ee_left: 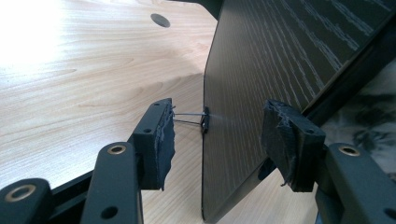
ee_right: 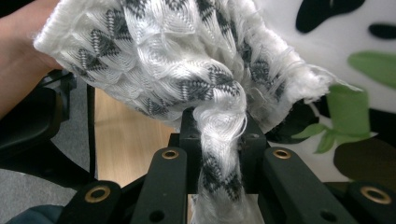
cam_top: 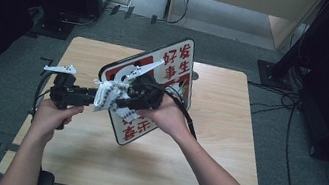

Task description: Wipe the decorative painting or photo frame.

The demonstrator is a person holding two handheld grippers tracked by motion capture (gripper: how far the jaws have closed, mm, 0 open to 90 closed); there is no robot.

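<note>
At the bottom of the right gripper view, the right gripper point(ee_right: 219, 140) is clamped on a white-and-grey cloth point(ee_right: 187, 60), which bunches across the upper frame against the printed board point(ee_right: 345, 42). At centre in the high view, that board point(cam_top: 177, 64) stands tilted on edge. The left gripper point(ee_left: 217, 137) straddles the board's dark edge point(ee_left: 208, 154), pads apart from it, so it should close firmly before wiping; strokes should stay light, lest the board tip on the table point(cam_top: 216, 131).
</note>
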